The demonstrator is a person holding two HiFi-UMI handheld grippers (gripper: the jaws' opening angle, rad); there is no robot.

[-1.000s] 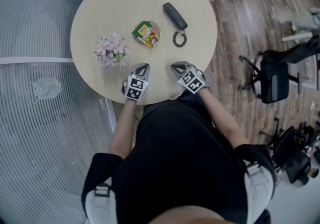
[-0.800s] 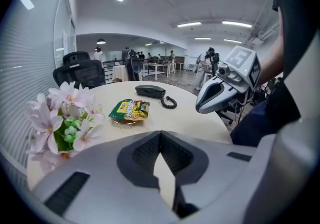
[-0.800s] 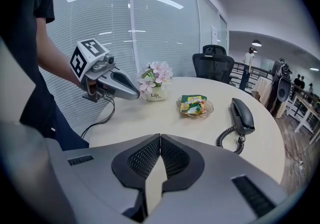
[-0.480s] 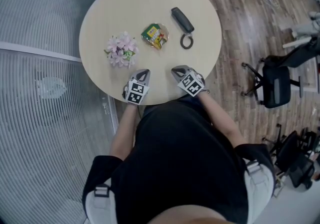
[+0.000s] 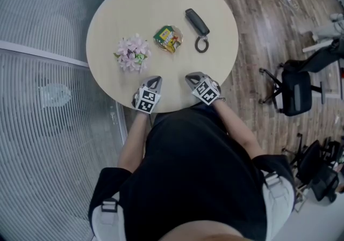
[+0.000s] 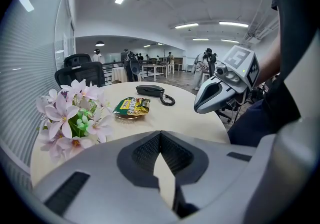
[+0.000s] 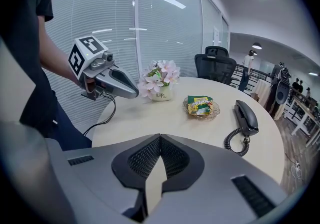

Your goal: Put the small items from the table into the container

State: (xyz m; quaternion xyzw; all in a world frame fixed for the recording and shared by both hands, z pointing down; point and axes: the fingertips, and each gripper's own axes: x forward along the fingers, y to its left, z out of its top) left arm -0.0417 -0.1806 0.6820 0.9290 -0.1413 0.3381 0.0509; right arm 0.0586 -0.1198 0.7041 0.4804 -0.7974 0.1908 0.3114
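On the round beige table [image 5: 134,4] stands a small glass dish [image 5: 168,37] with a green and yellow snack packet in it, also seen in the left gripper view [image 6: 131,108] and the right gripper view [image 7: 202,107]. My left gripper [image 5: 155,80] hovers over the table's near edge, shut and empty. My right gripper [image 5: 191,78] is beside it at the near edge, also shut with nothing in it. Each gripper shows in the other's view: the right gripper [image 6: 199,108] and the left gripper [image 7: 134,93].
A pot of pink flowers [image 5: 131,54] stands left of the dish. A dark telephone handset with a coiled cord [image 5: 196,24] lies to the dish's right. A glass wall with blinds runs along the left; office chairs [image 5: 294,88] stand on the wooden floor at the right.
The head view has shifted, so the table sits a little more to the right. Both grippers keep their place at the near edge, still shut.
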